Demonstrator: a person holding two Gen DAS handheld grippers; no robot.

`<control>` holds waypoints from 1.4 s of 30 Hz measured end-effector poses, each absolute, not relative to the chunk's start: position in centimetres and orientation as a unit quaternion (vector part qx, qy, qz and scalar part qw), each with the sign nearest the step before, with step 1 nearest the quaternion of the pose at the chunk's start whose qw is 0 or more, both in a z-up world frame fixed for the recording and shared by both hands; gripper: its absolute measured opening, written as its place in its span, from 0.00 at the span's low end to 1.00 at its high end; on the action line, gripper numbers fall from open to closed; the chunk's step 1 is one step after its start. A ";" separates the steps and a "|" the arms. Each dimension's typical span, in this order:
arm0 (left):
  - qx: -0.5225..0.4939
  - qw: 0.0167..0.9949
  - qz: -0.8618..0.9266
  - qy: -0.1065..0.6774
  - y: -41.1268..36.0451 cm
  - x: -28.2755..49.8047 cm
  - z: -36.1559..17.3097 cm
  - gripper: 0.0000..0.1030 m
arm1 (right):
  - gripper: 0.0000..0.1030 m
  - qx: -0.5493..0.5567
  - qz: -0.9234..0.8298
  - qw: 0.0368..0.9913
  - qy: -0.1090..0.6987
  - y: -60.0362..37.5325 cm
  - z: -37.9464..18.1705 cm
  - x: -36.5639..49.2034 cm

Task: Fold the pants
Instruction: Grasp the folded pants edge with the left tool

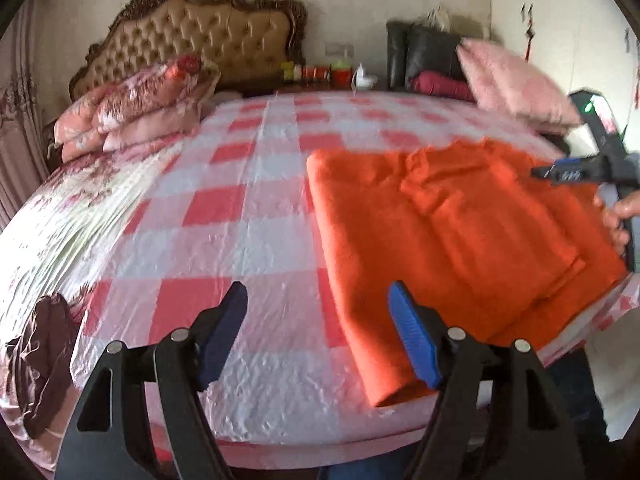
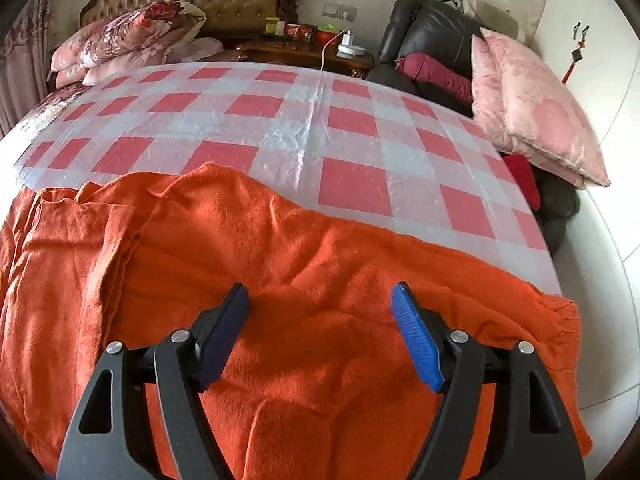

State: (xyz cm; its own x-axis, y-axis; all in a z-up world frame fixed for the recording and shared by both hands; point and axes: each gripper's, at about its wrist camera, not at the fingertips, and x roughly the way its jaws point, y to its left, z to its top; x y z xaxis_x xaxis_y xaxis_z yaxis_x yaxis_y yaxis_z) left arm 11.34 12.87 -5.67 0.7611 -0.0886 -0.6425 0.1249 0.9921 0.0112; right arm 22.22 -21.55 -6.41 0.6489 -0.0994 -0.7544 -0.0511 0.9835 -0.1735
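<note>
Both tools are released and grasp nothing, the left tool (image 1: 318,334) over the checked bed cover (image 1: 240,216) at lower centre, the right tool (image 2: 320,336) above the orange pants (image 2: 304,264) lying folded across the frame's lower half, so pinch both edge layers together, judging by the loose wrinkles.

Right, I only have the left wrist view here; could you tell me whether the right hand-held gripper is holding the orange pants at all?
Observer: No. The right hand-held gripper is open above the orange pants, with nothing pinched.
Operator: Thank you. Does the far right end of the pants lie flat?
Observer: It is bunched at the edge near the checkered cover.
Operator: And is the left hand-held gripper free too?
Observer: Yes, the left hand-held gripper is open and empty.
</note>
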 end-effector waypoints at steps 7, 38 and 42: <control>-0.018 0.941 -0.057 0.332 12.9 10.1 -5.0 0.74 | 0.69 -0.094 0.021 0.911 0.401 -17.9 -5.4 17.9; -0.203 0.878 -0.106 0.420 14.3 10.2 -6.6 0.53 | 0.75 -0.113 0.051 0.916 0.383 -14.1 -7.8 13.2; -0.253 0.860 -0.119 0.428 14.9 9.9 -6.9 0.47 | 0.75 -0.112 0.051 0.916 0.383 -14.1 -7.8 13.2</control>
State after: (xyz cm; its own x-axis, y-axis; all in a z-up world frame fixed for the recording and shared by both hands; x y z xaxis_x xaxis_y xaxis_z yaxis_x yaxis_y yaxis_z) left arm 9.88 14.87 -6.94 0.6063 -0.4202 -0.6751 -0.0121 0.8440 -0.5362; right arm 13.18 -14.11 -7.76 0.7015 0.0075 -0.7126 -0.1793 0.9697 -0.1662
